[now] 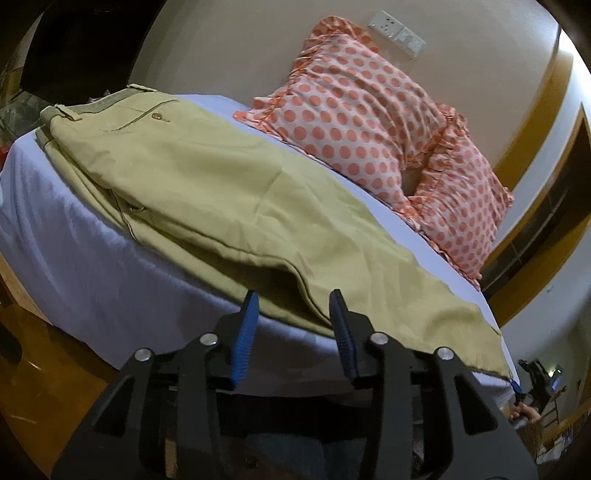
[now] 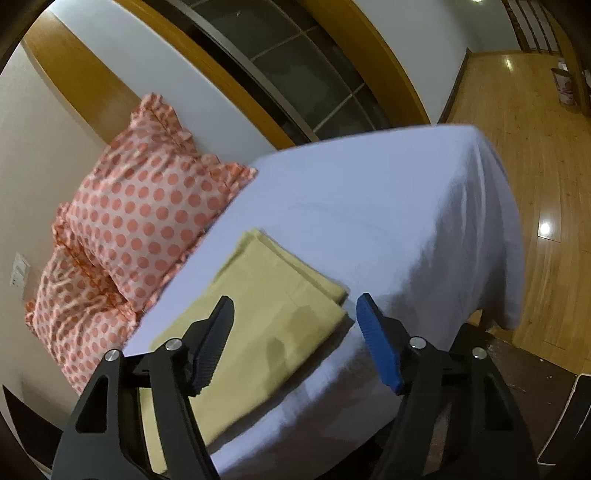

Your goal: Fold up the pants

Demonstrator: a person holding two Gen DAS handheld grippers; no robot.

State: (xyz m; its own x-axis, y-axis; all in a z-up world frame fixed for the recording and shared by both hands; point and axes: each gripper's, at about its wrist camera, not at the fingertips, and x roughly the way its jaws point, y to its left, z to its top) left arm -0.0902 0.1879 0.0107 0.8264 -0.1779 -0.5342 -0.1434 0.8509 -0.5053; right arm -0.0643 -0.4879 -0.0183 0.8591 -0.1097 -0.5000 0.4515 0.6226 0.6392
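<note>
In the left wrist view the khaki pants (image 1: 207, 192) lie lengthwise across a bed (image 1: 74, 251) covered with a pale lilac sheet, running from the waistband at the upper left of the frame down to the leg hems at the lower right. The legs are laid one on top of the other, and a back pocket with a small button (image 1: 157, 116) faces up near the waistband. The left gripper (image 1: 293, 332) sits at the bottom centre of this frame with its blue-padded fingers (image 1: 243, 339) spread apart, level with the near edge of the pants and closed on nothing. At the far lower right of the same frame the right gripper's blue tip (image 1: 516, 386) shows just beside the hem corner, too small to tell how it stands.

The right wrist view shows what the other cannot: the hem end of the pants (image 2: 266, 314) lies near the bed's edge at lower centre, its layered corners not quite lined up, with a long bare stretch of sheet (image 2: 388, 221) beyond it toward the upper right and a wooden floor (image 2: 535, 166) at the right. The right gripper (image 2: 295, 332) is spread wide here, hovering over the hem, gripping nothing.

Two orange polka-dot pillows (image 1: 369, 110) lean on the wall in both views; only the left view shows the wall sockets (image 1: 397, 33) above them
</note>
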